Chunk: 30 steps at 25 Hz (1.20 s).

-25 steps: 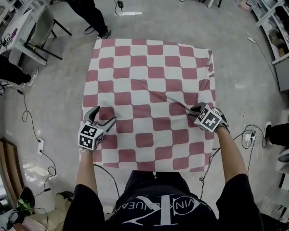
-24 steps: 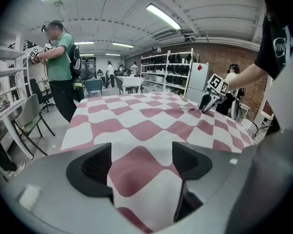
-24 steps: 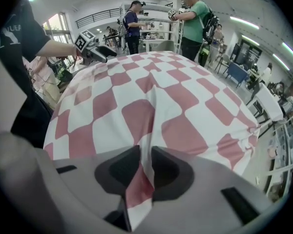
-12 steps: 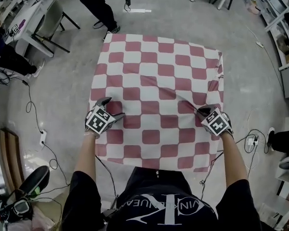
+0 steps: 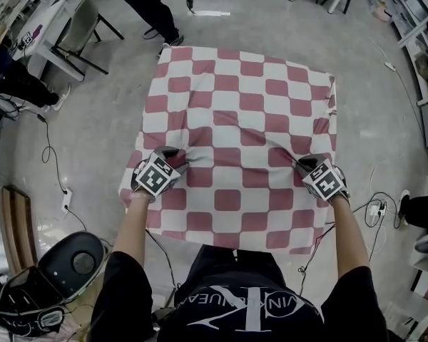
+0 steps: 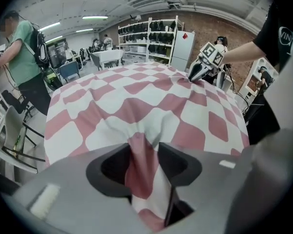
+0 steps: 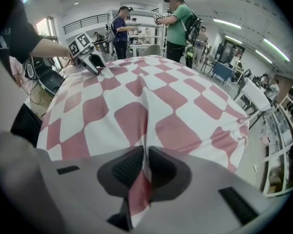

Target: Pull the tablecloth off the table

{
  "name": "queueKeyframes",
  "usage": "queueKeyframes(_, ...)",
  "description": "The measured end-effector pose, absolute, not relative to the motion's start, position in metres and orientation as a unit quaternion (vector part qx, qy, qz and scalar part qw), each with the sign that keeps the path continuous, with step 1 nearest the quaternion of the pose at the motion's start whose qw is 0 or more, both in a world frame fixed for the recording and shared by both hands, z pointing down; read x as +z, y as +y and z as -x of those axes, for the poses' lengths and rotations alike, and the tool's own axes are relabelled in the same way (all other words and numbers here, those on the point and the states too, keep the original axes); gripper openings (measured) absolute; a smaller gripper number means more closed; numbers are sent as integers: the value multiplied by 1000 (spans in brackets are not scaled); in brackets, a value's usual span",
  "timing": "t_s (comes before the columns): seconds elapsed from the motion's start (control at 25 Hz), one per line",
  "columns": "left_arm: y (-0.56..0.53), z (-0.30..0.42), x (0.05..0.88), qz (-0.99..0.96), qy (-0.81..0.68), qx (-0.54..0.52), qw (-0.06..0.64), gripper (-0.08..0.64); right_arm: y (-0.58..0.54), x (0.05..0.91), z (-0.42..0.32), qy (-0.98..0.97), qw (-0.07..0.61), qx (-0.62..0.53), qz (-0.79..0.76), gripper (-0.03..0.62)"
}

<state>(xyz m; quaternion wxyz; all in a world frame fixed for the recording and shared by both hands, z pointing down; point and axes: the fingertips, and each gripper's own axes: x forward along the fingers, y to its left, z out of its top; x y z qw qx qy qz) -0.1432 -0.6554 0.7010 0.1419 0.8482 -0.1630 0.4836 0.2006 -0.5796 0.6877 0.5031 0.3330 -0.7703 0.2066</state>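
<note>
Floor (image 5: pixel 103 112) left of the tablecloth (image 5: pixel 239 130) is open, with one cable (image 5: pixel 48 164) trailing across it; chair (image 5: pixel 82 30) and a standing person (image 5: pixel 146 2) crowd the far-left corner; far side clear; right side is a bare strip, then shelving (image 5: pixel 414 27); plug (image 5: pixel 374 209) and leads by the near-right corner; black round-topped machine (image 5: pixel 71 262) sits near-left.

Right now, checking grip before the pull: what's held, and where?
The tablecloth: left gripper pinches a raised fold near its left edge, jaws just closing on it; right gripper pinches a fold near the right edge.
</note>
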Motion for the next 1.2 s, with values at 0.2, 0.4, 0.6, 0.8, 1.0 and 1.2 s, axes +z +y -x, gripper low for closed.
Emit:
queueKeyframes(0.2,-639,137,707,-843,-165,494,132,12,-581,689,-192,-772,509,189,-332,39)
queueKeyframes(0.4,-638,128,688,-860,-189,447,159,9,-582,686,-208,-772,483,173,-376,8)
queueKeyframes(0.6,-627,116,662,-872,-196,426,141,11,-577,671,-228,-776,487,125,-381,8)
queueKeyframes(0.8,-628,105,638,-878,-209,413,125,11,-572,646,-240,-780,473,117,-393,8)
queueKeyframes(1.0,-631,99,611,-889,-212,389,113,11,-563,619,-242,-780,451,124,-416,8)
queueKeyframes(1.2,-626,81,580,-909,-197,357,90,11,-554,610,-259,-770,464,124,-419,8)
